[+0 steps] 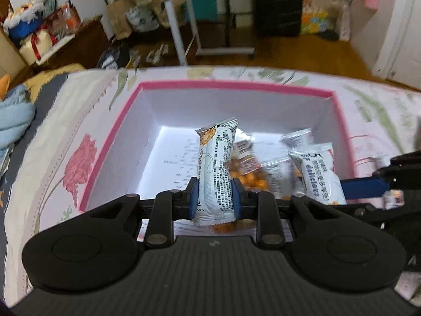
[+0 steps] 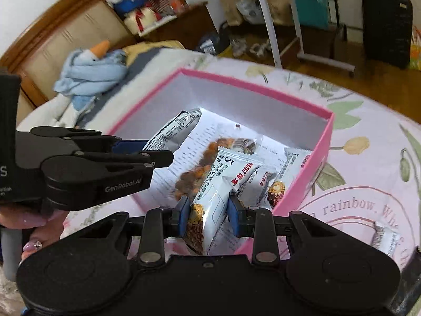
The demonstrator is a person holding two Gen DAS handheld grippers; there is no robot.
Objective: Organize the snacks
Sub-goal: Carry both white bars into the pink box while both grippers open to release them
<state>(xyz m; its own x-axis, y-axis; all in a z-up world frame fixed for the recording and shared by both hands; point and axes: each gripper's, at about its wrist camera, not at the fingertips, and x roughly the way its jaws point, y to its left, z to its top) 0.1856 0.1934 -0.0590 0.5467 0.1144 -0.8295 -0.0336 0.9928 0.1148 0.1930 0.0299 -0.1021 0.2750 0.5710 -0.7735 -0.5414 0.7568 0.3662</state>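
Note:
A pink box with a white inside lies open on the flowered bedspread; it also shows in the right wrist view. My left gripper is shut on a white snack bar, held upright over the box. My right gripper is shut on another white snack bar over the box's near right corner. Several snack packs and an orange snack bag lie in the box. The left gripper with its bar shows at left in the right wrist view.
One more snack bar lies on the bedspread right of the box. A blue plush toy lies at the bed's head. Beyond the bed's far edge stand a white rolling stand and a black suitcase.

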